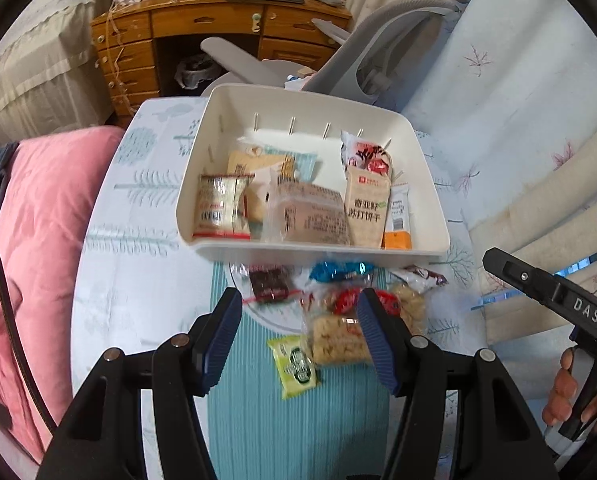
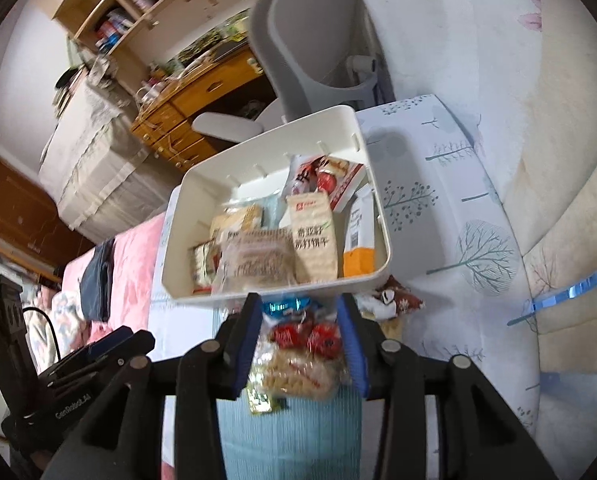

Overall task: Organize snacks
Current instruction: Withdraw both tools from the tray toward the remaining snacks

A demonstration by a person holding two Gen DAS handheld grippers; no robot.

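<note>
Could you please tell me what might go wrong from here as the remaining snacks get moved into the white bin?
1. The right tongs straddle several packets at once: the clear rice-crisp packet and the red round candies, so a grasp may catch more than one.
2. The white plastic bin is crowded along its near wall; another packet could land on top and slide out.
3. The small green sachet lies flat, hard to pinch.

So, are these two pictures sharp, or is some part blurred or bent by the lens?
Left wrist view: the white bin is fairly sharp, but the loose snacks in front of it look smeared; straight edges bow toward the dark round border. Right wrist view: softer overall, the snack bag between the right hand-held gripper fingers is blurred, and the room tilts and curves strongly.
</note>
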